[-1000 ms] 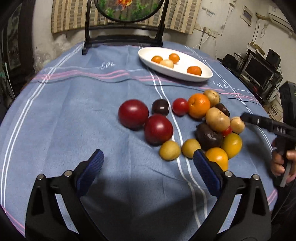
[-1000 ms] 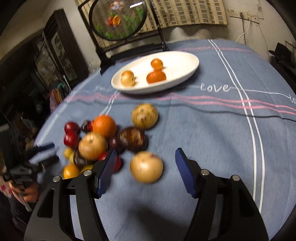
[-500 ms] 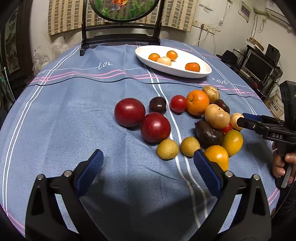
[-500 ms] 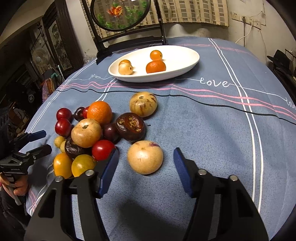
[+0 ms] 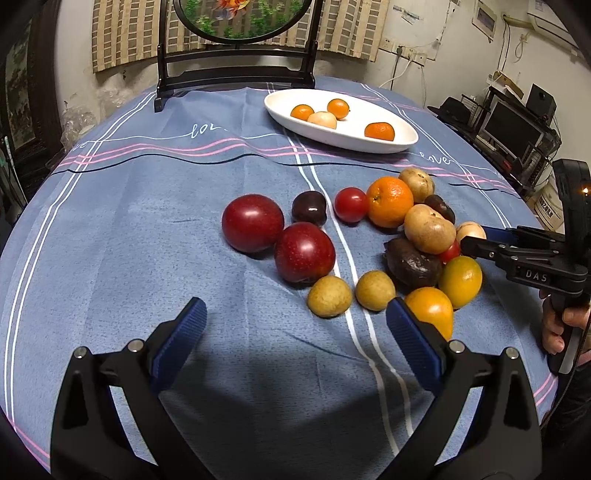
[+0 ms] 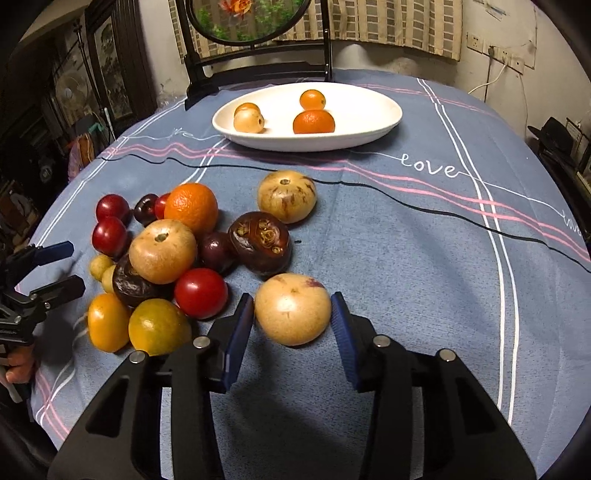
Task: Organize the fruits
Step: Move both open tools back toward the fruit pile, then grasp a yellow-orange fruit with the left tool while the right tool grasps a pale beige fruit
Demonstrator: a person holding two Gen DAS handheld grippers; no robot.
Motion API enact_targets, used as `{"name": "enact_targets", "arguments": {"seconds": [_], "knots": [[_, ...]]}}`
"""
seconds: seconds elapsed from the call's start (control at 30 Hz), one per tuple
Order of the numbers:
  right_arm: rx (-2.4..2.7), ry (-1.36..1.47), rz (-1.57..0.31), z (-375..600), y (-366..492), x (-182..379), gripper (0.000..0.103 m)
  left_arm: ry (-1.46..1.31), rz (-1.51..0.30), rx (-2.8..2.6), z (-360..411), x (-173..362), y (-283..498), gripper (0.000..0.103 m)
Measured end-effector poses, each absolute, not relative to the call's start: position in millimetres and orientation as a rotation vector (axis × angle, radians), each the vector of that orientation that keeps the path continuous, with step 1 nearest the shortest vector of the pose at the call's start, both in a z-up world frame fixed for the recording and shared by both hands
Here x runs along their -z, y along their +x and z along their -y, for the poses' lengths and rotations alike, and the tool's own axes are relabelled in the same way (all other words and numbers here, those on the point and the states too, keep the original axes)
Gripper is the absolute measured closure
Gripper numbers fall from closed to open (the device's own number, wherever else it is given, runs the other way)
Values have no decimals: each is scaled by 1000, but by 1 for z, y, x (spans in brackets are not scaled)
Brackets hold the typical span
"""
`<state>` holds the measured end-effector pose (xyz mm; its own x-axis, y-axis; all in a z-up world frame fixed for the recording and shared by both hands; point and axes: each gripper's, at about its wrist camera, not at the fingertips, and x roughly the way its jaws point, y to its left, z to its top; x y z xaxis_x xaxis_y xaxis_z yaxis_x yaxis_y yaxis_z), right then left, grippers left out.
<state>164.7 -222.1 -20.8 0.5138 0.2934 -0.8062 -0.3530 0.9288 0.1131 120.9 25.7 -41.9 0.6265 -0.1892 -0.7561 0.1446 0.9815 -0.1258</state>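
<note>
A pile of mixed fruits [image 5: 391,236] lies on the blue tablecloth. A white oval dish [image 5: 369,142] at the back holds several small fruits; it also shows in the right wrist view [image 6: 373,110]. My right gripper [image 6: 291,314] has its jaws on both sides of a tan round fruit [image 6: 292,308] at the pile's near edge, narrowly open; contact is unclear. From the left wrist view the right gripper [image 5: 480,240] reaches into the pile's right side. My left gripper [image 5: 295,332] is wide open and empty, in front of two red apples [image 5: 304,251].
A dark wooden stand with a round painted screen [image 5: 236,22] stands at the table's far edge behind the dish. Shelves and electronics [image 5: 517,125] are off to the right of the table. The tablecloth's front edge is near both grippers.
My right gripper has moved forward to the tan round fruit and its jaws have narrowed around it. My left gripper has moved a little closer to the pile and stays open.
</note>
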Motion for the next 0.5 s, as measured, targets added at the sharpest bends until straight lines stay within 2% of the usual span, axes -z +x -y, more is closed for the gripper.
{"name": "enact_targets", "arguments": {"seconds": [0.17, 0.23, 0.4, 0.5], "knots": [[-386, -65, -956, 223, 164, 21, 61, -55, -871, 219, -24, 42, 121, 5], [-393, -40, -956, 226, 165, 20, 61, -64, -852, 242, -25, 39, 118, 11], [-419, 25, -948, 235, 165, 19, 61, -112, -864, 319, -15, 40, 106, 35], [-425, 36, -952, 235, 166, 19, 61, -119, -887, 390, 3, 41, 99, 43]]}}
